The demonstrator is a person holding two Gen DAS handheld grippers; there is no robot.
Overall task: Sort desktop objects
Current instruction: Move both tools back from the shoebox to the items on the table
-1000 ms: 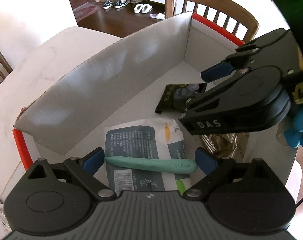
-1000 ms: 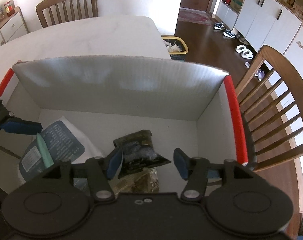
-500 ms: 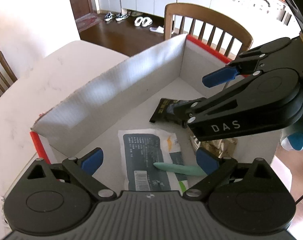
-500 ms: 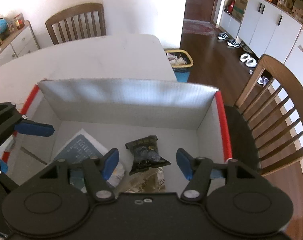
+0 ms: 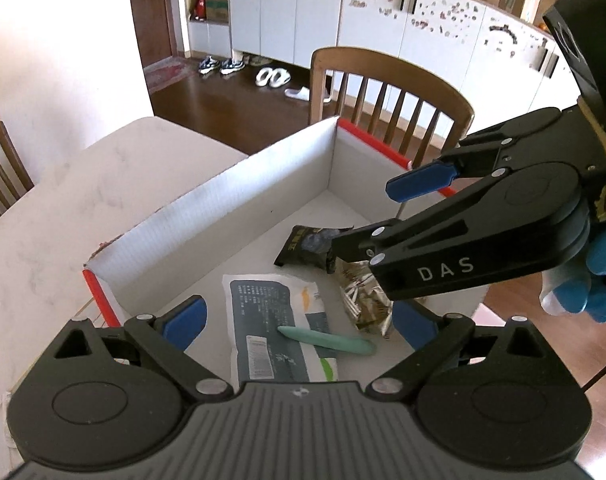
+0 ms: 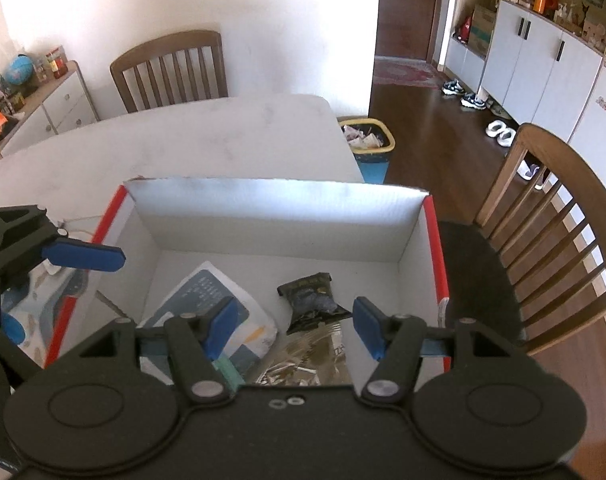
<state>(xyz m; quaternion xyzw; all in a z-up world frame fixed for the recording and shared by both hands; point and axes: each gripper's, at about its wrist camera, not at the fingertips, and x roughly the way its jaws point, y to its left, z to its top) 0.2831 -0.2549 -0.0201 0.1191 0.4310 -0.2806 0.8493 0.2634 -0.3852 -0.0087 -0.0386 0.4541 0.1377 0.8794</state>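
Observation:
A white cardboard box with red edges stands on the table; it also shows in the right wrist view. Inside lie a white and blue packet, a green pen-like stick on it, a black snack bag and a brown foil bag. My left gripper is open and empty above the box's near side. My right gripper is open and empty above the box, over the black snack bag and the packet.
The box sits at the corner of a white marble table. Wooden chairs stand at the far side and right. A yellow-rimmed bin is on the floor past the table. A cable and a patterned item lie left of the box.
Both grippers have risen up and back from the box, staying open. The green stick that lay between my left fingers now lies on the packet inside the box.

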